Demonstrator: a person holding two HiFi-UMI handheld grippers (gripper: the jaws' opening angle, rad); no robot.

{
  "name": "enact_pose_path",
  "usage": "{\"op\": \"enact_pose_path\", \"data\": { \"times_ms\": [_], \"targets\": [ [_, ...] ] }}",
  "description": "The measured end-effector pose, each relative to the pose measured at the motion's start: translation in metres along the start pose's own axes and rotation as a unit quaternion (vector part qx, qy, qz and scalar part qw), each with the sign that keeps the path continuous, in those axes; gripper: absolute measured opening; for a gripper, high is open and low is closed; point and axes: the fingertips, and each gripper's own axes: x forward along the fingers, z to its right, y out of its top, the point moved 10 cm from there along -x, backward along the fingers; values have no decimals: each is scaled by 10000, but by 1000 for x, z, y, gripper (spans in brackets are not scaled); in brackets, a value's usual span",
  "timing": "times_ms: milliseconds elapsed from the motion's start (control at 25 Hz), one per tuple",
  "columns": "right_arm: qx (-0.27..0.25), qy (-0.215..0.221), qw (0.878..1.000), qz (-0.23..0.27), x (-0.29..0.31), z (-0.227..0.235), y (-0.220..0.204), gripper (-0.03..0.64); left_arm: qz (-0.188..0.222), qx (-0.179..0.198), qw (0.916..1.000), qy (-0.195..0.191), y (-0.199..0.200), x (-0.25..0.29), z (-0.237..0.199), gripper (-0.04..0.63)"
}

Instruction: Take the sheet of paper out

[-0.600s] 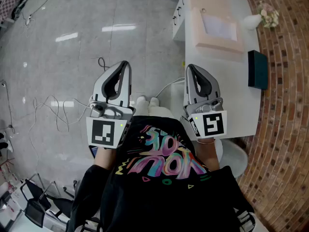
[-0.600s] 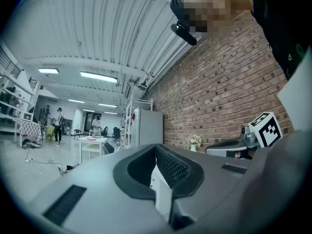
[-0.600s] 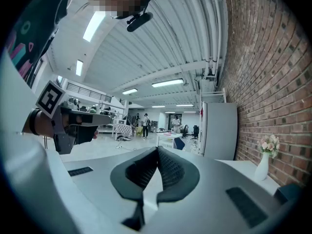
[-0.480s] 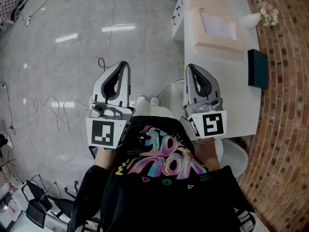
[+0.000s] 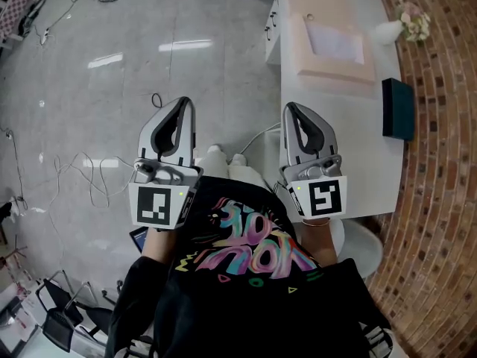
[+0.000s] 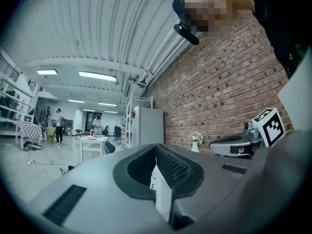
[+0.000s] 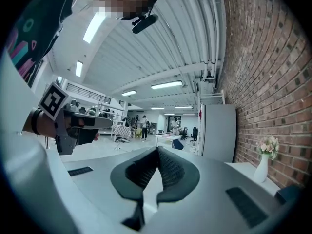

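Both tongs are held level in front of the person. The left gripper (image 5: 187, 103) has its jaws pressed together with nothing between them, and the right gripper (image 5: 292, 107) is closed and empty too. The left one hangs over bare floor. The right one hangs over the near end of the white desk (image 5: 339, 125).

The sheet of paper (image 5: 337, 42) lies well ahead of both, toward the far end of that desk. It sits on or in a pink tray (image 5: 332, 71); from here I cannot tell which. A dark teal box (image 5: 396, 107) sits near the tray's right side, and a vase of flowers (image 5: 408, 25) stands beyond it.

As I read it, the task has barely begun and the step in hand is the approach. To do it well, the person should step closer, spread one pair of jaws before arriving, and come in low at a free edge of the sheet. The other tong could steady the tray. A thin sheet lying flat is hard to pinch, so lifting a corner first would help. The reach should also stay clear of the vase.
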Motion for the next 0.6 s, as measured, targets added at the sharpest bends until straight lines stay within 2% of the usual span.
{"op": "enact_pose_path", "data": {
  "times_ms": [320,600],
  "targets": [
    [-108,-27,9998,-159,57,19,-9,17,58,-56,10000,-32,-12,60,-41,25],
    [-224,-240,9989,-329,164,41,-9,17,181,-114,9994,-257,-14,150,-123,25]
  ]
}}
